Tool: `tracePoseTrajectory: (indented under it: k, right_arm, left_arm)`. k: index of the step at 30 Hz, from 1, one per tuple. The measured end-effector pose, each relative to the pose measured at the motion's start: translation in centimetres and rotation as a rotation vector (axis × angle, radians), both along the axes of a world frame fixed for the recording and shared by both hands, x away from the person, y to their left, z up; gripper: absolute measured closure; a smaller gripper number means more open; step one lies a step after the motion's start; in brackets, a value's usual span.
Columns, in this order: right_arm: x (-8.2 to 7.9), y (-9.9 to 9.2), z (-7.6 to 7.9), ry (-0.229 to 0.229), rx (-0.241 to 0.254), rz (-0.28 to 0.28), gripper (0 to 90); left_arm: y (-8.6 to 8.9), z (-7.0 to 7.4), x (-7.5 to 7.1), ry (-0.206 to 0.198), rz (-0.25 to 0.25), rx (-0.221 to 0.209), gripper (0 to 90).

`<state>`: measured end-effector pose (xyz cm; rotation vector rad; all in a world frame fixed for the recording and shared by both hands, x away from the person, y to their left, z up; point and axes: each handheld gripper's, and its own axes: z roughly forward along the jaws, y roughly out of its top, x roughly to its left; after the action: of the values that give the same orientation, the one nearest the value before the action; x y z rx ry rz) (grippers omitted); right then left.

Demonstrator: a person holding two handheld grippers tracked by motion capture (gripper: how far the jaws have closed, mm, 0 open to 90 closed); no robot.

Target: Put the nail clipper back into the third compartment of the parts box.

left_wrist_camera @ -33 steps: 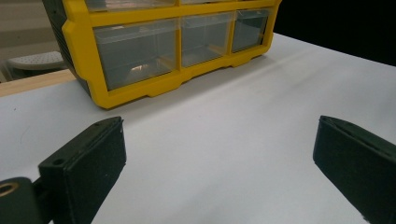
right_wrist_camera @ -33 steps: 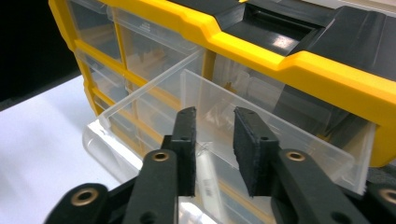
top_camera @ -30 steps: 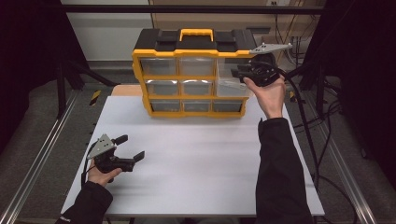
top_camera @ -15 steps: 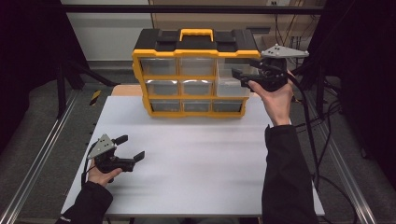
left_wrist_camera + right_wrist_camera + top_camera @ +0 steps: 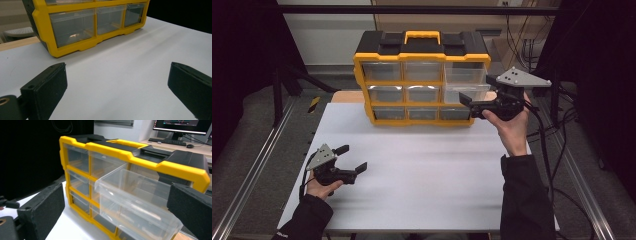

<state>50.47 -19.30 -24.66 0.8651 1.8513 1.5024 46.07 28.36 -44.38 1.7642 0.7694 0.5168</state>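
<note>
A yellow organizer [image 5: 422, 80] stands at the far edge of the tabletop [image 5: 427, 170] with nine clear drawers in three rows. One drawer [image 5: 137, 202], middle row at the right end, is pulled out. It looks light, stiff, slick and thin-walled; best taken by its front lip. The right gripper [image 5: 477, 102] has just been opening, jaws released and nothing between them. The left gripper [image 5: 351, 159] rests near the left front corner, jaws spread, empty.

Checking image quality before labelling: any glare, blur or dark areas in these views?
High view: dark surroundings, soft focus, white table evenly lit. Left gripper view: glare glint in a bottom drawer of the organizer. Right gripper view: near jaws blurred, the pulled-out clear drawer soft, left background black.
</note>
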Motion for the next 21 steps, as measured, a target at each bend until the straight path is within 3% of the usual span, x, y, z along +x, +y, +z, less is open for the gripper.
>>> tracePoseTrajectory:
  k: [10, 21]
  right_arm:
    - [-1.9, 0.1, -2.4, 0.009, 0.012, 0.013, 1.3]
    - [-2.8, -0.4, -6.7, 0.056, 0.023, 0.01, 1.4]
  left_arm:
    - [0.0, 0.0, 0.0, -0.002, -0.001, 0.0, 2.1]
    - [0.0, 0.0, 0.0, -0.001, 0.0, 0.002, 2.1]
